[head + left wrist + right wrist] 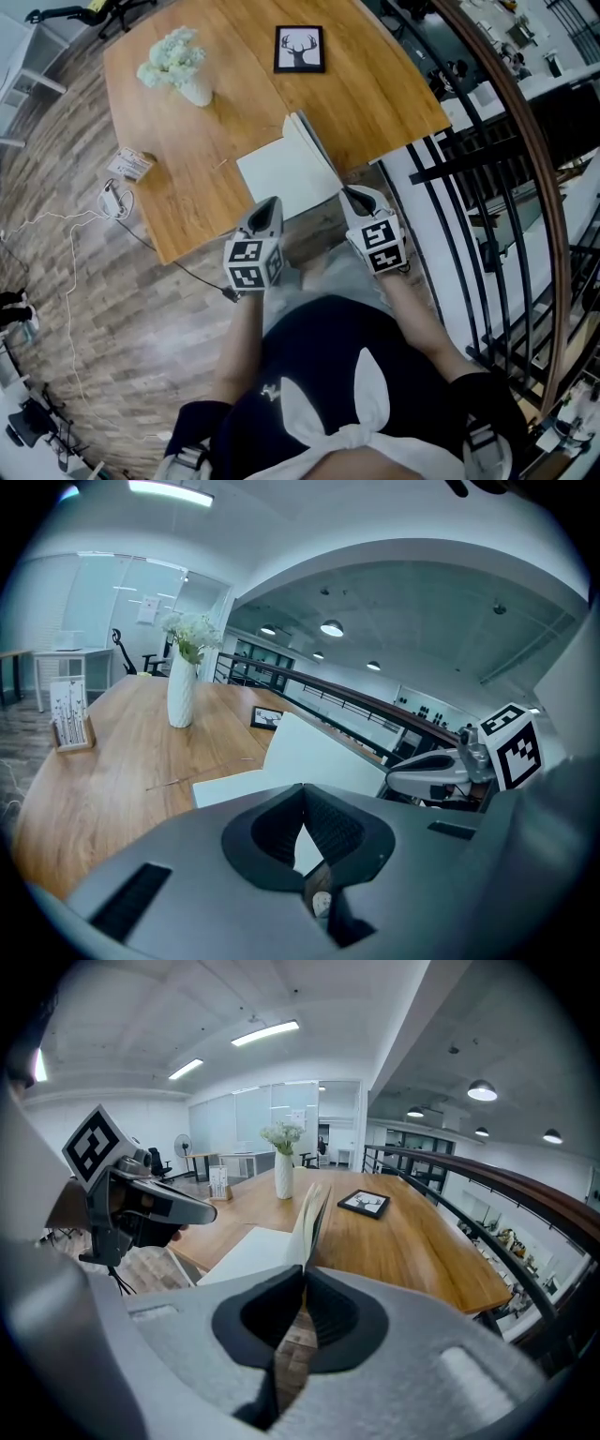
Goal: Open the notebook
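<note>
A white notebook (281, 173) lies open on the wooden table (216, 141) near its front edge. Its left page lies flat, while its right part (314, 150) stands up at a steep tilt, seen edge-on in the right gripper view (314, 1213). My left gripper (270, 203) hovers just short of the table edge, below the notebook's front left corner, with its jaws (302, 789) shut and nothing between them. My right gripper (354, 195) hangs off the table to the right of the notebook, also shut (305, 1274) and empty. Neither gripper touches the notebook.
On the table stand a white vase of pale flowers (183, 70), a framed deer picture (300, 49) and a small card holder (131, 164). A cable (112, 202) trails over the wood floor at the left. A black railing (487, 187) runs along the right.
</note>
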Action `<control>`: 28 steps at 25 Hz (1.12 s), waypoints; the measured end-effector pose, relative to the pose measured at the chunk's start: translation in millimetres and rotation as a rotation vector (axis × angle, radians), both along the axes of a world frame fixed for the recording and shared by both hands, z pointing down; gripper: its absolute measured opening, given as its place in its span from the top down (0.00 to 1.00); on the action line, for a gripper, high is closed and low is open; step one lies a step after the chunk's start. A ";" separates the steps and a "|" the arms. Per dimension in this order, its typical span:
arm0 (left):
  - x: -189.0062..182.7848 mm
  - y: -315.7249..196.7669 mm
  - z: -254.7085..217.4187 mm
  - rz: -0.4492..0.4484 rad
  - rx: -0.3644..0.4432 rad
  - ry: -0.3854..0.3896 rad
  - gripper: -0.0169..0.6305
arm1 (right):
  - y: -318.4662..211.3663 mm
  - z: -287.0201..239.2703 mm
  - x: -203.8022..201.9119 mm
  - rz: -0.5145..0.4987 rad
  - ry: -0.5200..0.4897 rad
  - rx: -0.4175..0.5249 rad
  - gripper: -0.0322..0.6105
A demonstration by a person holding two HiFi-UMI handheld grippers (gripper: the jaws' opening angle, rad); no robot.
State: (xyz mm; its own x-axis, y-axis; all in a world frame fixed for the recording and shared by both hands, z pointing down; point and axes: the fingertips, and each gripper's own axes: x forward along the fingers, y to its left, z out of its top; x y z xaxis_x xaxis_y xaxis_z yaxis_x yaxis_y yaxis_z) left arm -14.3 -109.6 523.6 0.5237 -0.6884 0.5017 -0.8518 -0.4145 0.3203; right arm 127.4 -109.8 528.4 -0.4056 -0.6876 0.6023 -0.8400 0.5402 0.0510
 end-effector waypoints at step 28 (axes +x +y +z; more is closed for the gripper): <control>21.8 -10.3 2.2 -0.069 -0.013 -0.038 0.95 | -19.6 24.2 46.4 -0.012 -0.092 -0.103 0.93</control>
